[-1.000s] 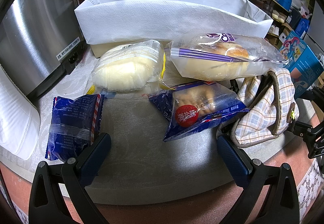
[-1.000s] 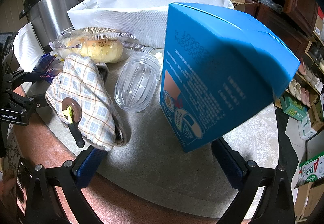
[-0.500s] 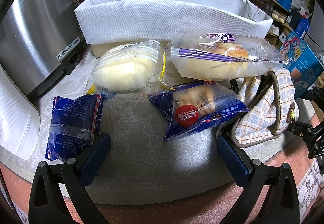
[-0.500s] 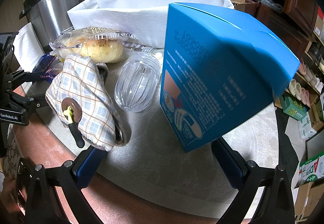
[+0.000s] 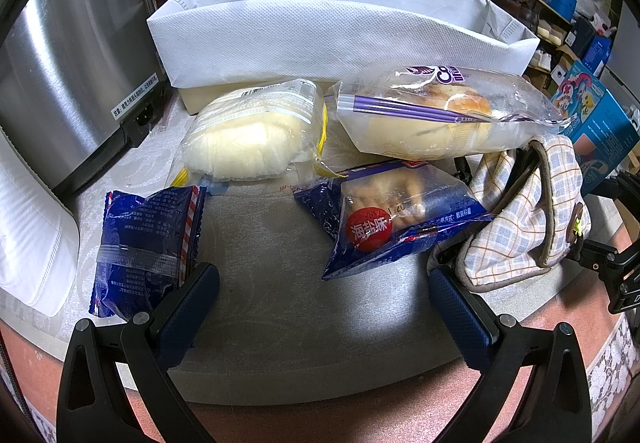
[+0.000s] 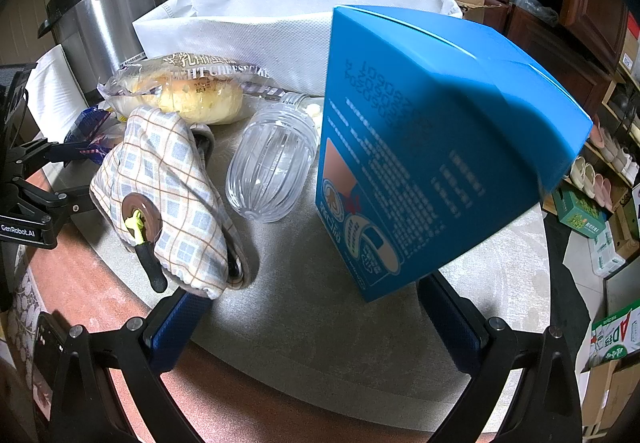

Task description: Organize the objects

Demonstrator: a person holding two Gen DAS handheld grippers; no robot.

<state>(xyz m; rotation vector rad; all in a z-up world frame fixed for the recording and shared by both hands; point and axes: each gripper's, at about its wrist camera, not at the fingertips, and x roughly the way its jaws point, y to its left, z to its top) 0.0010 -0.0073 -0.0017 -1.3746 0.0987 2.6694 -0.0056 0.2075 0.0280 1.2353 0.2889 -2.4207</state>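
Blue snack packets (image 5: 392,219) are seen ahead of the left gripper (image 5: 324,283), jaws apart; the right gripper (image 6: 316,307), jaws apart, is faced by a blue box (image 6: 436,147).

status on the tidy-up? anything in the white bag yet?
Barely started, by the look of it. Done: nothing visibly packed; the white bag's inside is hidden. In hand: nothing; left tongs and right tongs are both open and empty. Left: both bread bags, both blue snack packs, the plaid pouch, the clear jar and the blue box all sit on the table.
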